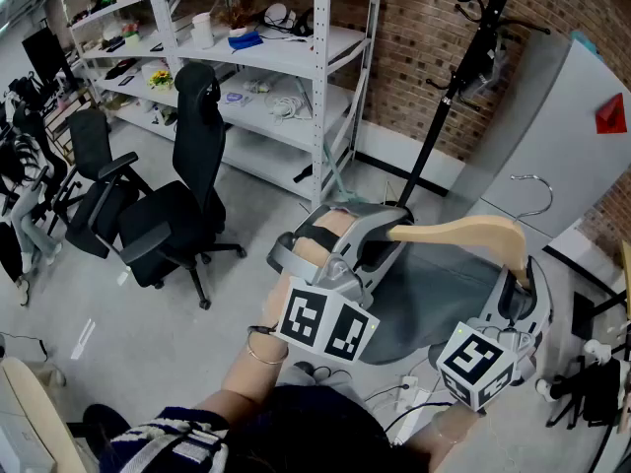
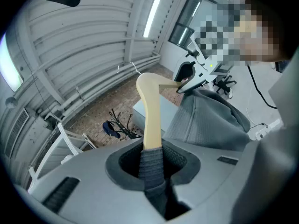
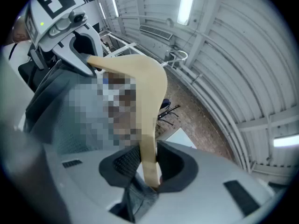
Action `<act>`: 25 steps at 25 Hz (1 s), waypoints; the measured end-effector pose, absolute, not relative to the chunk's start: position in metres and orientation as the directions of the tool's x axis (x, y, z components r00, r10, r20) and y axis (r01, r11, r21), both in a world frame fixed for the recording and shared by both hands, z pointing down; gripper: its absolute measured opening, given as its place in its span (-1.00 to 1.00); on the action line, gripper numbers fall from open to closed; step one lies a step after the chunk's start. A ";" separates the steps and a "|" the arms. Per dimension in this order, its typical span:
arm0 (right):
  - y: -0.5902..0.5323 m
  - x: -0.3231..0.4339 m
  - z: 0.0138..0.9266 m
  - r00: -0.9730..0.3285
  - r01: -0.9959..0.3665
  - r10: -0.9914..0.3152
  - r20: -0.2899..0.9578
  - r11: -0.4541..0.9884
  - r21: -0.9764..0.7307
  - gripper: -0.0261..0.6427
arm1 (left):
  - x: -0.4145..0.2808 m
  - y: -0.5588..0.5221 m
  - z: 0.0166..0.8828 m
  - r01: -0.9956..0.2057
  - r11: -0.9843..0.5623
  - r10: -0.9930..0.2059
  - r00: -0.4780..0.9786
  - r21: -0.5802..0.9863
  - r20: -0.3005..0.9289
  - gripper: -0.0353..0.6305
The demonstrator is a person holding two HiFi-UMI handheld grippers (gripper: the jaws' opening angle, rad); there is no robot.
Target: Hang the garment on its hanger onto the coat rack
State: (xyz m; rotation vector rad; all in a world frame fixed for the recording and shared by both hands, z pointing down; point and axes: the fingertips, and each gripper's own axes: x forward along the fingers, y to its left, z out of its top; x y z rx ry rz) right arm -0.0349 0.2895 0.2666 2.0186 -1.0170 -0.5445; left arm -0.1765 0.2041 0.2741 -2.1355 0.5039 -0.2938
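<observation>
A pale wooden hanger [image 1: 463, 233] with a metal hook [image 1: 537, 197] is held level between both grippers, and a grey garment [image 1: 434, 308] droops beneath it. My left gripper [image 1: 380, 233] is shut on the hanger's left arm. In the left gripper view the wood [image 2: 152, 111] and a fold of grey cloth [image 2: 150, 164] sit between the pads. My right gripper [image 1: 520, 279] is shut on the right arm, seen in the right gripper view as wood [image 3: 149, 97] pinched in the jaws. The black coat rack [image 1: 449, 97] stands beyond the hanger, by the brick wall.
White metal shelving [image 1: 315, 57] with small items stands at the back left. Two black office chairs [image 1: 177, 215] are on the floor to the left. A grey panel [image 1: 562, 136] leans right of the rack. Cables [image 1: 409, 392] lie on the floor near my feet.
</observation>
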 end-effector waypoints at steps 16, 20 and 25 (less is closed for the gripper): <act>0.273 0.008 0.274 0.503 -0.547 -0.864 0.010 -0.309 0.778 -0.61 | -0.137 0.193 0.273 -0.261 -0.487 -0.509 0.861 -0.833 0.027 -0.66; 0.267 0.023 0.275 0.483 -0.540 -0.875 0.004 -0.295 0.788 -0.61 | -0.123 0.192 0.273 -0.278 -0.473 -0.536 0.844 -0.836 0.022 -0.66; 0.253 0.044 0.279 0.468 -0.542 -0.884 -0.001 -0.288 0.789 -0.61 | -0.104 0.181 0.278 -0.286 -0.476 -0.553 0.833 -0.832 0.030 -0.66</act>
